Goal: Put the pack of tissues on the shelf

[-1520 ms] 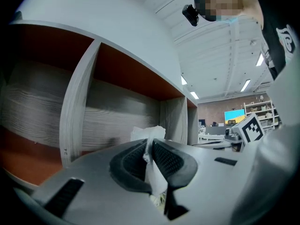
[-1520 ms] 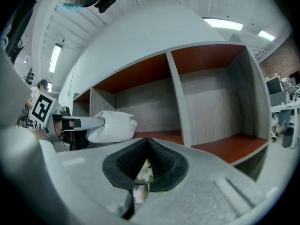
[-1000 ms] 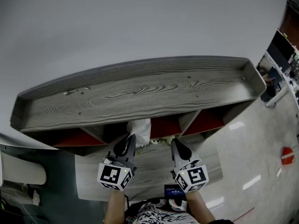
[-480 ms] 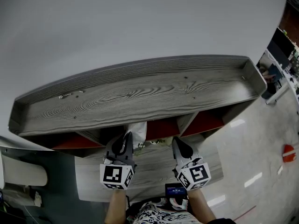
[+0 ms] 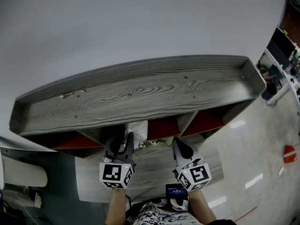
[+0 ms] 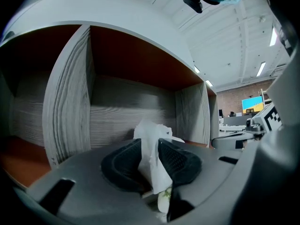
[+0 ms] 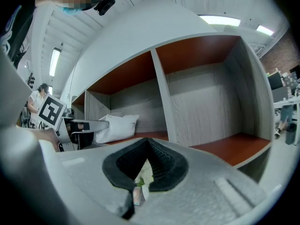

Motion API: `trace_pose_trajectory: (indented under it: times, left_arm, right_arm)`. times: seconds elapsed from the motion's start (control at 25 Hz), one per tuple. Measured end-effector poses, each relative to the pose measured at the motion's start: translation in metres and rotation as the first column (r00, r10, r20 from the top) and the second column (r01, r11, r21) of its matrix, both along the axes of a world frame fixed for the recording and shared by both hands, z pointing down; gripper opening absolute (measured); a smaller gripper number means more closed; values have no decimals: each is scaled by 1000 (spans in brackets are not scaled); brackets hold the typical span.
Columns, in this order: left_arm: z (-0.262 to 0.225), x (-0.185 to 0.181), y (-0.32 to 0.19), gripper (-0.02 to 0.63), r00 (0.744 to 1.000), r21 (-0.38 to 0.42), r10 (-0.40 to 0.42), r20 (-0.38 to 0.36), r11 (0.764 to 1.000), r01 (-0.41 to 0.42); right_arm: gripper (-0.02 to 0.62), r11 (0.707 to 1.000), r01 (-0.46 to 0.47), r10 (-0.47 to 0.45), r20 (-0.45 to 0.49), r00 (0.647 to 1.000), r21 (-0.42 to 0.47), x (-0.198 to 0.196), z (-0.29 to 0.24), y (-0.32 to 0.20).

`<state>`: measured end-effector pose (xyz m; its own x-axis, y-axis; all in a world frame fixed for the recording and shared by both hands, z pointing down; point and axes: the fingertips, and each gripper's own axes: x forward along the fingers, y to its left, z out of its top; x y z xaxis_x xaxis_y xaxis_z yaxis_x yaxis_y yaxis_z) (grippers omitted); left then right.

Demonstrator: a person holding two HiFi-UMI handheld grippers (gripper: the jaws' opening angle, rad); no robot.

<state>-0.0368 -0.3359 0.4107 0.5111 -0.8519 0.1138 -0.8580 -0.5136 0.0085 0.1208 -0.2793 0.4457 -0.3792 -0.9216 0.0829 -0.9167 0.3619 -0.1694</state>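
The white pack of tissues [image 5: 137, 130] lies in a middle compartment of the grey wooden shelf [image 5: 140, 95], on its red-brown board [image 7: 140, 136]. My left gripper [image 5: 123, 142] is at the pack's near end. Its jaws are opening, and a thin flap of the pack's wrapper [image 6: 149, 128] stands between the pads, which no longer pinch it. From the right gripper view the pack [image 7: 117, 127] rests left of a divider, with the left gripper [image 7: 86, 124] against it. My right gripper [image 5: 179, 146] hangs just right of it, shut and empty, before the neighbouring compartment.
The shelf's top board carries loose screws [image 5: 68, 95] at its left. A lower grey board [image 5: 154, 168] juts out under both grippers. Shiny floor with an orange object [image 5: 288, 156] lies to the right, and a desk with screens [image 5: 281, 55] stands at the far right.
The pack has gone a little deeper under the top board. The left gripper's jaws, pinched together before, now stand apart. The right gripper has hardly moved.
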Motion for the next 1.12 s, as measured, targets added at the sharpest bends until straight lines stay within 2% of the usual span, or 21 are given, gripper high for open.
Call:
trace_pose_trajectory:
  times: [0.28, 0.52, 0.64, 0.8, 0.96, 1.04, 1.12]
  left_arm:
    - [1, 1, 6, 165, 999, -19, 33, -20, 999, -33]
    - [3, 1, 19, 236, 997, -8, 76, 17, 997, -76]
    - [-1, -3, 27, 236, 997, 9, 80, 13, 997, -80]
    - [-15, -7, 41, 233, 994, 52, 108, -33, 993, -106]
    - [-19, -6, 55, 233, 988, 58, 142, -66, 989, -138]
    - [-29, -6, 67, 197, 975, 64, 185, -122, 982, -178]
    - [-38, -7, 79, 121, 958, 77, 222, -180, 974, -211]
  right_arm:
    - [3, 1000, -8, 8, 3, 1000, 4, -2, -3, 8]
    - [3, 1000, 1, -1, -4, 1000, -1, -9, -2, 19]
    - [2, 1000, -13, 13, 3, 1000, -8, -12, -2, 25]
    - [3, 1000, -19, 19, -1, 1000, -8, -16, -3, 35]
    - [3, 1000, -4, 4, -19, 1000, 10, -24, -7, 46]
    - [2, 1000, -9, 10, -17, 1000, 12, -27, -8, 52]
    - [3, 1000, -21, 21, -14, 1000, 7, -29, -7, 58]
